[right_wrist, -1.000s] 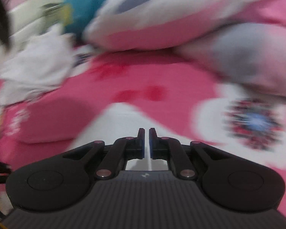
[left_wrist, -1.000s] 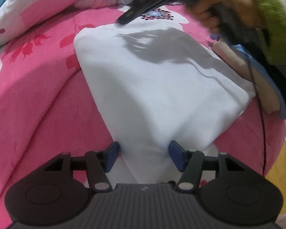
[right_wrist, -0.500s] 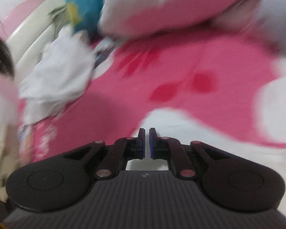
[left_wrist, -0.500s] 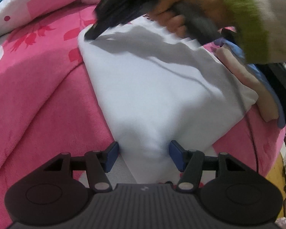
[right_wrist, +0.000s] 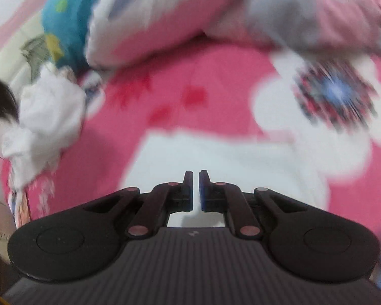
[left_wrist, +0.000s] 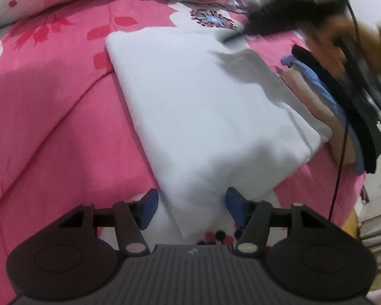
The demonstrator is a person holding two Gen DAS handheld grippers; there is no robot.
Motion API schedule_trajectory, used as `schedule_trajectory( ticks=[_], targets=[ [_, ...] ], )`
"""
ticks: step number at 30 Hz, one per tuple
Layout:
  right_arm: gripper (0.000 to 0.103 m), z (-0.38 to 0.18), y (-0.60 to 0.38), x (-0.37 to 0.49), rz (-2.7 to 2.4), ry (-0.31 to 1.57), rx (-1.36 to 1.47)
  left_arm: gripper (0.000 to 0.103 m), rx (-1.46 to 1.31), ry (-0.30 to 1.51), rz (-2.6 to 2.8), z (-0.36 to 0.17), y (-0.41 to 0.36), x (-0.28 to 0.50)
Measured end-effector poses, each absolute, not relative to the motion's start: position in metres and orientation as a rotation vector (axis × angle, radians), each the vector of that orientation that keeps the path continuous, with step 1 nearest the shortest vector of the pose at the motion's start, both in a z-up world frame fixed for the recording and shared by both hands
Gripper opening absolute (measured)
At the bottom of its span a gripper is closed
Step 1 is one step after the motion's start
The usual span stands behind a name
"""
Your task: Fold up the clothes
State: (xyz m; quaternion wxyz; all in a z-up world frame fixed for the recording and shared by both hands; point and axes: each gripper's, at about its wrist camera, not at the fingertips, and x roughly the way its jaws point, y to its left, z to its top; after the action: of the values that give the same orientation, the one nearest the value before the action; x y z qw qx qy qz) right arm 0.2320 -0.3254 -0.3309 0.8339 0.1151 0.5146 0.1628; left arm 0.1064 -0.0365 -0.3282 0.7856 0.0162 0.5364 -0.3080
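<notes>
Cloth, a smooth white folded rectangle [left_wrist: 205, 106], lies on pink quilt [left_wrist: 50, 117] between your left gripper's [left_wrist: 191, 204] wide-apart jaws, while your right gripper's [right_wrist: 195, 190] 2 jaws sit nearly together, empty.

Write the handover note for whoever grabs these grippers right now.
Left gripper: jaws open, straddling the near edge of the white cloth, not clamped.
Right gripper: jaws nearly shut, empty, over the cloth's far end; view blurred.
The cloth lies folded into a flat rectangle on the pink bedspread. A stack of folded clothes sits right beside it.
A crumpled white garment waits near the pillows.
Left: probably move the cloth to the stack, then fold the crumpled one.
</notes>
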Motion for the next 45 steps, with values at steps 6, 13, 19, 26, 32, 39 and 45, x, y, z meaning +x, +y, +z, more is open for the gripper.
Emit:
schedule_trajectory(
  ticks=[6,13,19,26,32,39,45],
  targets=[
    [0.006,-0.320,-0.371,0.177,0.046,1.113,0.282,0.058,-0.093,1.260,-0.672,-0.327,-0.020,0.116],
    [0.007,-0.318,-0.336,0.150,0.375,1.185,0.073,0.058,-0.259,1.306,-0.600,-0.328,-0.011,0.127],
    [0.007,-0.329,-0.348,0.107,0.285,1.351,-0.122,0.056,-0.286,1.321,-0.534,-0.335,-0.016,0.127],
    [0.009,-0.318,-0.323,0.099,0.532,1.215,-0.204,0.057,-0.241,1.300,-0.474,-0.330,-0.031,0.118],
    [0.008,-0.331,-0.334,0.075,0.447,1.348,-0.300,0.054,-0.125,1.227,-0.405,-0.315,-0.044,0.103],
    [0.009,-0.298,-0.307,0.106,0.538,1.115,-0.446,0.054,-0.021,1.078,-0.378,-0.281,-0.074,0.094],
    [0.008,-0.334,-0.315,0.140,0.508,1.165,-0.614,0.052,0.077,1.150,-0.386,-0.308,-0.107,0.092]
  ],
)
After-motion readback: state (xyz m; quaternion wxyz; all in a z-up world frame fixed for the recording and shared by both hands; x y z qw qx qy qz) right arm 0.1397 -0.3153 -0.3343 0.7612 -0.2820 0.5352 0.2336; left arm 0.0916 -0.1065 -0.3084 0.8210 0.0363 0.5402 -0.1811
